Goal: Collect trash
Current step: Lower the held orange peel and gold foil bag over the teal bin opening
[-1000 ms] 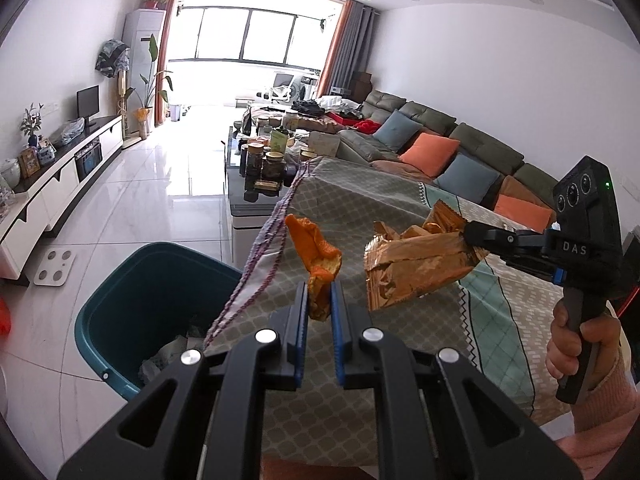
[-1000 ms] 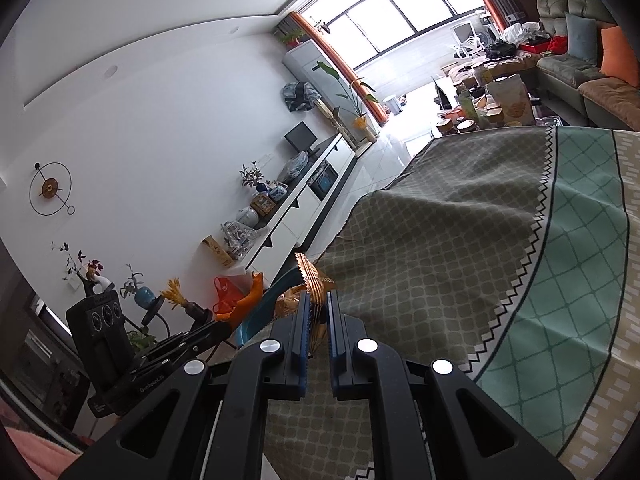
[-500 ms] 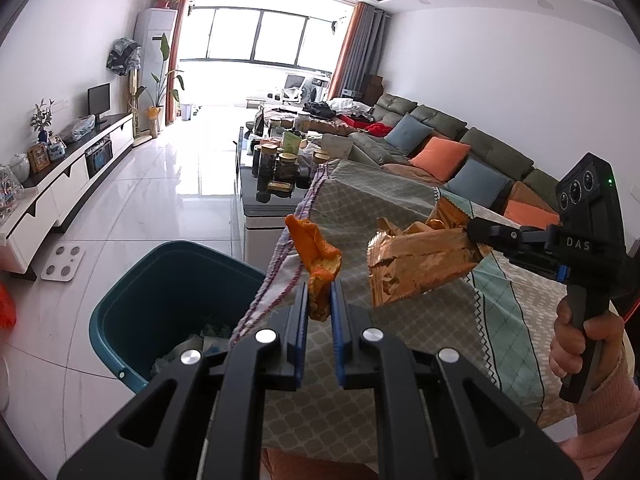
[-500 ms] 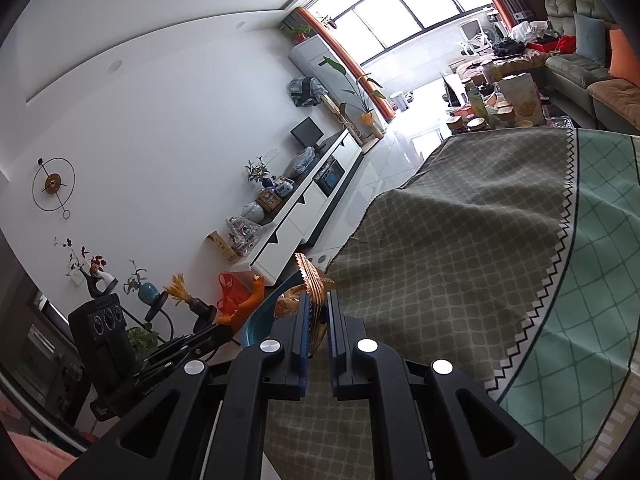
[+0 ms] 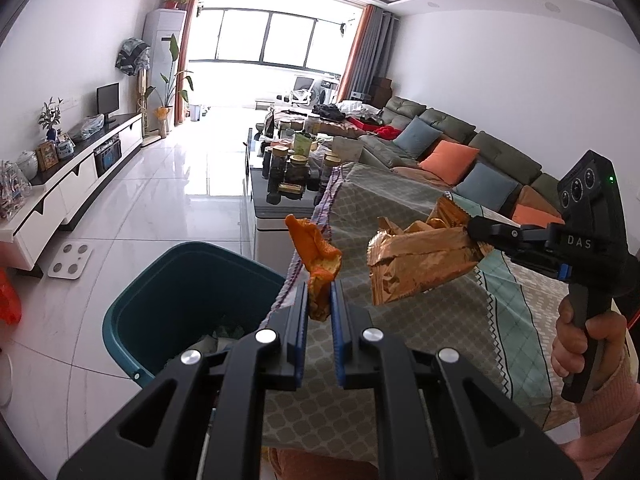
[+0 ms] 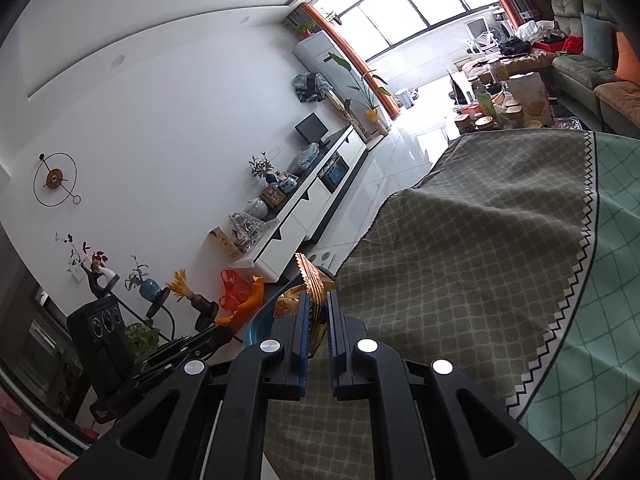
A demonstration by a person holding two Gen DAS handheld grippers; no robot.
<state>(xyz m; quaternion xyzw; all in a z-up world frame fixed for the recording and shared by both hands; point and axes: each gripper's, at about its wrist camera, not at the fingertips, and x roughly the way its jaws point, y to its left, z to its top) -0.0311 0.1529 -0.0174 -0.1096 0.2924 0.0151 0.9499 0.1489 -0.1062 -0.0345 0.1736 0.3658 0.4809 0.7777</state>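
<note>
1. left gripper (image 5: 319, 300) clamped on orange peel (image 5: 316, 254), right gripper (image 6: 317, 312) pinched on gold wrapper (image 5: 420, 258).
2. swung slightly closer over teal bin (image 5: 168, 280) beside table (image 5: 400, 208).
3. drop seemingly due next.

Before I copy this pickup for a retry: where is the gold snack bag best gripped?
Grip the gold snack bag by its flat crimped end seal, coming from that end, as the right gripper does; the crumpled body is bulky and its open mouth hangs free.
</note>
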